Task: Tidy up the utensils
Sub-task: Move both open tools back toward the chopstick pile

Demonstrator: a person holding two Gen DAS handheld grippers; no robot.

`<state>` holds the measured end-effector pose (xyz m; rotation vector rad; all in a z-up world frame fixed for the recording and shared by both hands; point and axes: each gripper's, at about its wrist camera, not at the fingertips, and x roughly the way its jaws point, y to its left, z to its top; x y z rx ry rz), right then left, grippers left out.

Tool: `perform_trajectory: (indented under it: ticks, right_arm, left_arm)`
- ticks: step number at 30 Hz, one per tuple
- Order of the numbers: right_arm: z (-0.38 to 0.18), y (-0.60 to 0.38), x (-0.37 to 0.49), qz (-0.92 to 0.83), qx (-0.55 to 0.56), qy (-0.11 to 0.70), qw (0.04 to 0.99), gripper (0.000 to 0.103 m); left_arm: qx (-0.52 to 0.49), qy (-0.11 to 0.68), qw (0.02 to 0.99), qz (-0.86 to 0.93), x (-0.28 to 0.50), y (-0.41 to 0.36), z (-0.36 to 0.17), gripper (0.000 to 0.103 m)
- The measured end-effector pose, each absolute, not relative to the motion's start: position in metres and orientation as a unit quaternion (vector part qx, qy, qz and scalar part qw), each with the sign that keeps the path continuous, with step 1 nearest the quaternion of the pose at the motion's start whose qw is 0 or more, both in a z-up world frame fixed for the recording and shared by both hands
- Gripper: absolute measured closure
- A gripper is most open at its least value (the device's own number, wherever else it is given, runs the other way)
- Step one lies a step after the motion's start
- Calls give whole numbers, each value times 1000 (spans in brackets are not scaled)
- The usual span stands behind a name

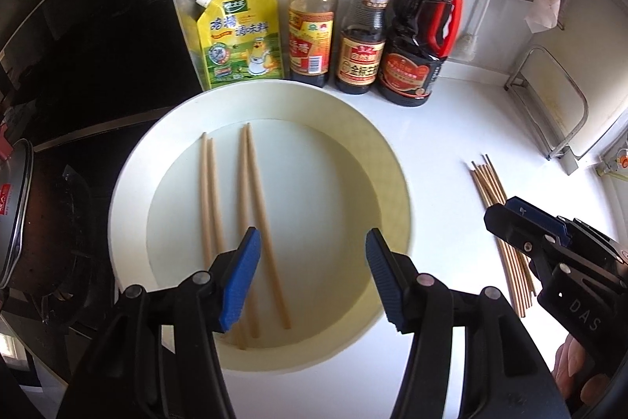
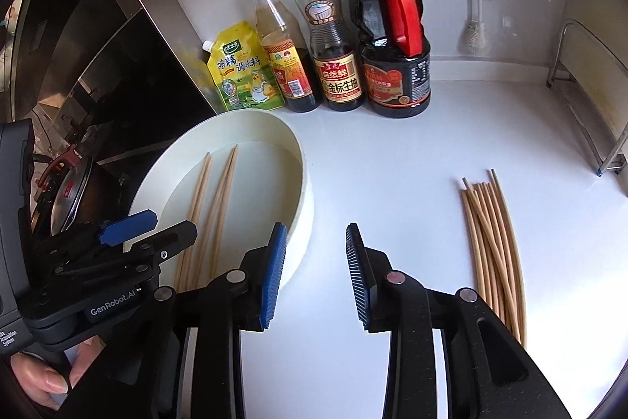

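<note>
Left claw (image 1: 314, 277): we see black jointed arms, ribbed blue pads, round silver pivot pins.
Right claw (image 2: 316, 273): we see the same black build and blue ribbed pads.
Markings: we read "GenRobot.AI" on the left body, "DAS" on the right.

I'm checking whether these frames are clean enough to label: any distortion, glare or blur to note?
Left wrist view: fisheye bends the plate rim and darkens the corners; chopsticks in the plate stay sharp. Right wrist view: same bowing; the white counter is bright but not blown out; the loose chopsticks are crisp; bottle labels readable.
</note>
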<state>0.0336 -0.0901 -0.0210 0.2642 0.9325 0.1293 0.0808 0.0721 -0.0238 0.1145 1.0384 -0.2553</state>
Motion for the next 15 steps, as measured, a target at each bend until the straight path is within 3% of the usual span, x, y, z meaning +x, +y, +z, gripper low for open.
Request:
perform_trajectory:
  ticks: [15]
  right_arm:
    - [-31,-162,9,27,143,457,878,70]
  left_arm:
    - [67,505,848,-147,59,1,-34,45]
